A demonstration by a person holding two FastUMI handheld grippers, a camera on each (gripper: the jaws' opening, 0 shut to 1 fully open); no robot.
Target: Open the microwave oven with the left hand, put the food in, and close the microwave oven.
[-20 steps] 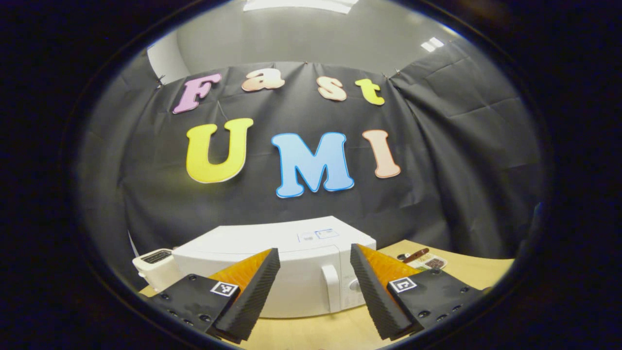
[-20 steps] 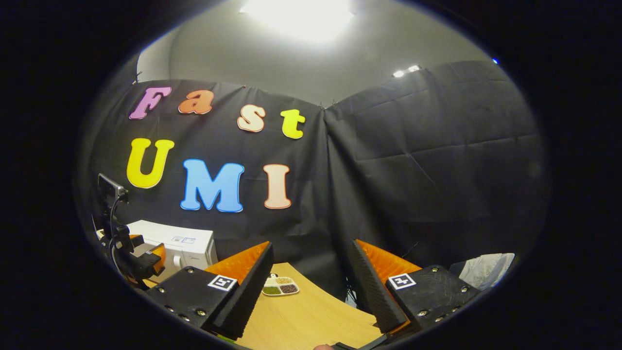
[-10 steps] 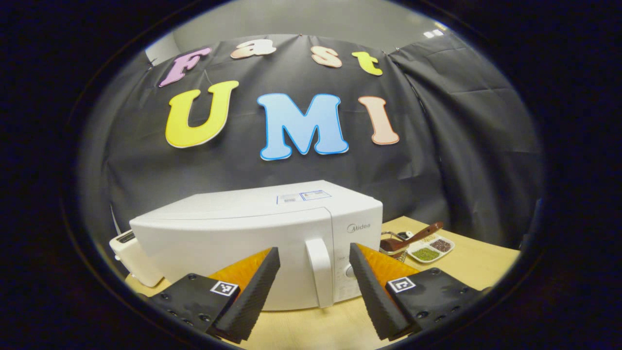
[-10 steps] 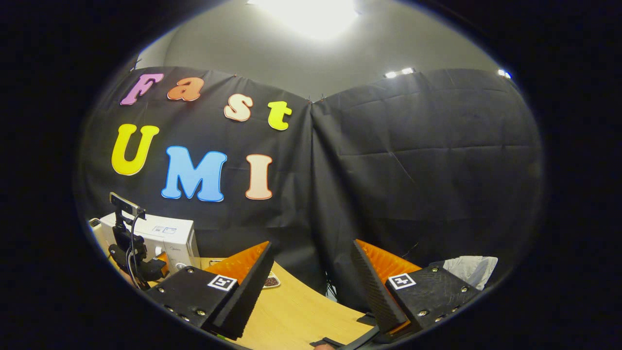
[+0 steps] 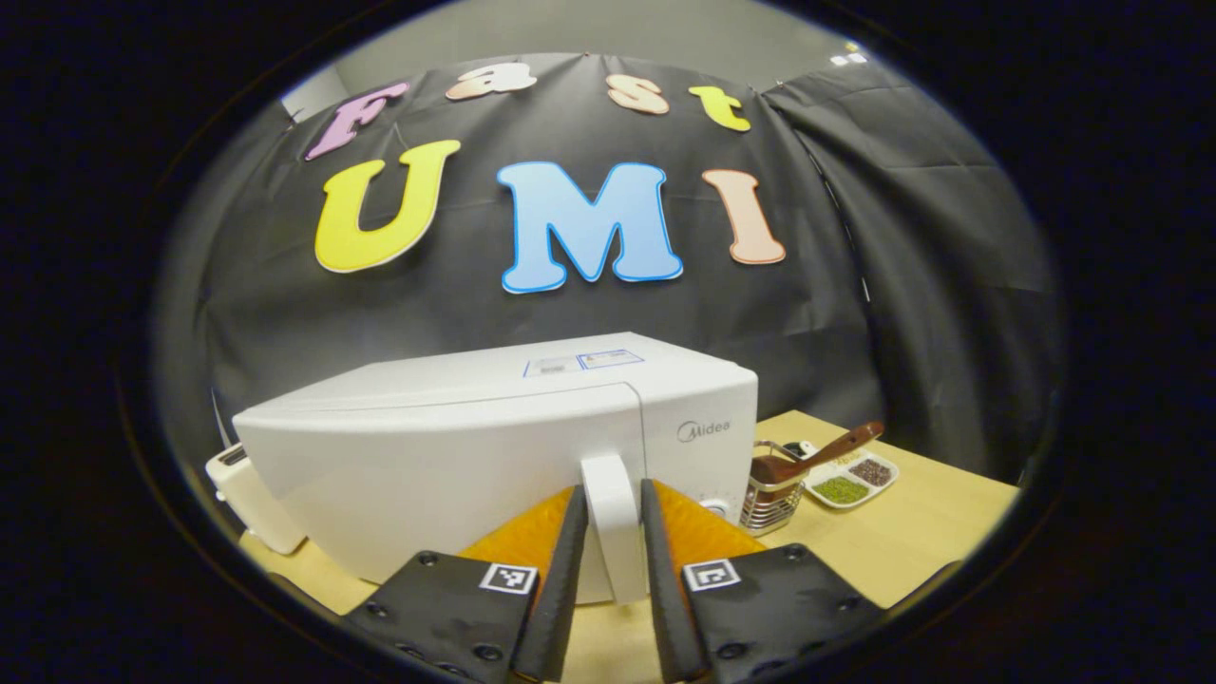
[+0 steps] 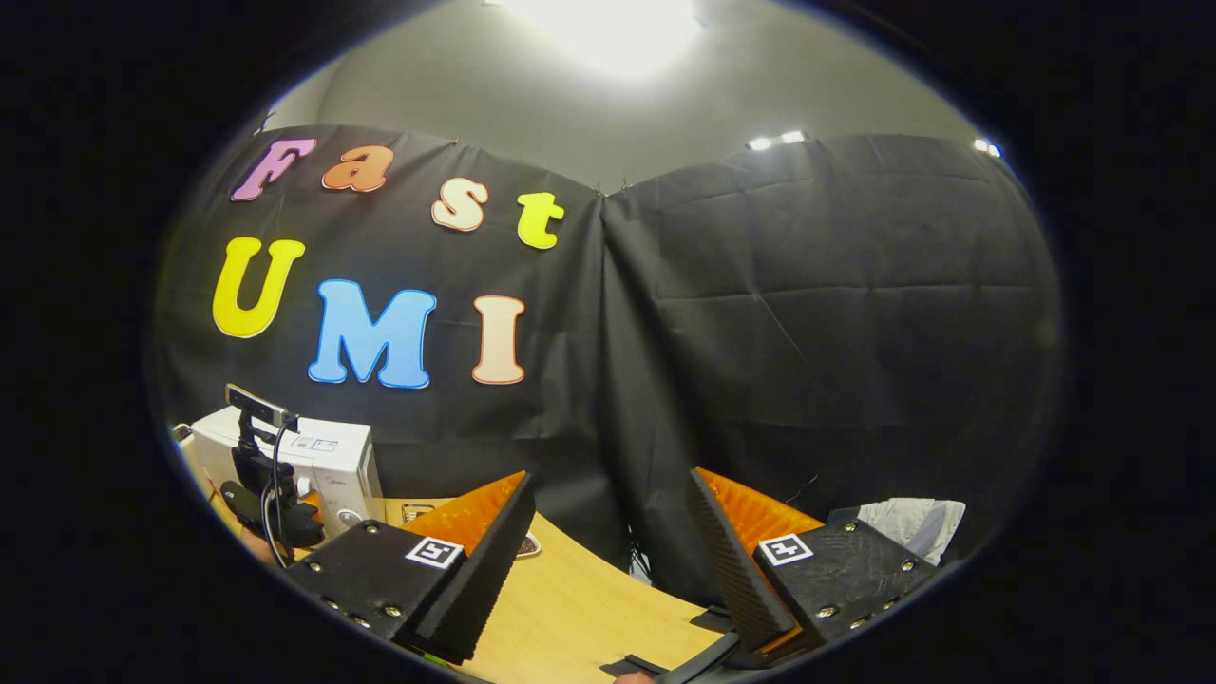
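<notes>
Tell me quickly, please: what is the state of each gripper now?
Left gripper: shut on the microwave door handle.
Right gripper: open, holding nothing, above the wooden table.

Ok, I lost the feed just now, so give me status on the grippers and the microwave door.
Left gripper shut on door handle. Right gripper open, empty, above table. Microwave door closed. Nothing in the way.

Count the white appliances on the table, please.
2: the microwave oven at centre, and a toaster partly hidden at its left end. Others may be hidden behind.
</notes>
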